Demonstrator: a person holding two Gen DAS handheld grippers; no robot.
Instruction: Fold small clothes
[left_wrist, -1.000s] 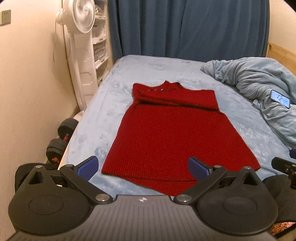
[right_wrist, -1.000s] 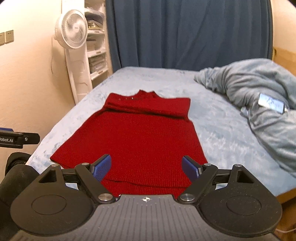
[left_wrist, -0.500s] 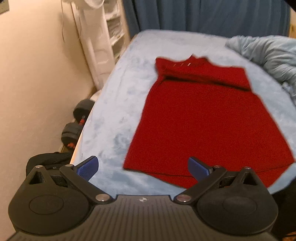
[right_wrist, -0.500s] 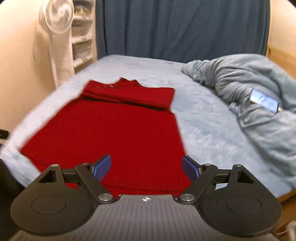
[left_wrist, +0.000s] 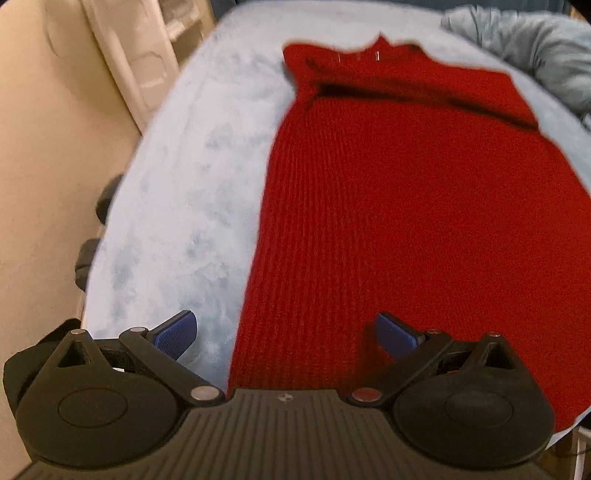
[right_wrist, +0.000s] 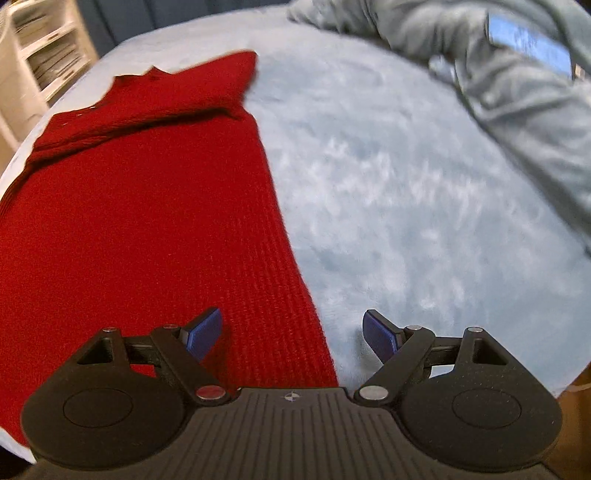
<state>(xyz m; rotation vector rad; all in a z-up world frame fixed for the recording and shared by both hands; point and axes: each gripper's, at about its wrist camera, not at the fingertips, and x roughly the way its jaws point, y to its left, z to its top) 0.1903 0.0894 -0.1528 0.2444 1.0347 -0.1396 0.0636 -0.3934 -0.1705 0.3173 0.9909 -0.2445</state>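
Observation:
A red knitted garment (left_wrist: 388, 206) lies flat on the pale blue bed cover (left_wrist: 184, 192), its top part folded over at the far end. My left gripper (left_wrist: 286, 332) hovers open over the garment's near left edge, one pad over the cover and one over the knit. In the right wrist view the same red garment (right_wrist: 140, 221) fills the left half. My right gripper (right_wrist: 291, 332) is open above its near right edge, straddling the border between knit and bed cover (right_wrist: 406, 221). Nothing is held by either gripper.
A rumpled grey-blue blanket (right_wrist: 517, 96) lies at the far right of the bed with a phone (right_wrist: 532, 55) on it. Dark dumbbells (left_wrist: 88, 258) sit on the floor left of the bed, beside a white shelf unit (left_wrist: 147, 55).
Both grippers have dropped toward the bed and tilted downward, closing in on the garment's near corners. The curtain and fan have left both views. Jaws stayed wide apart.

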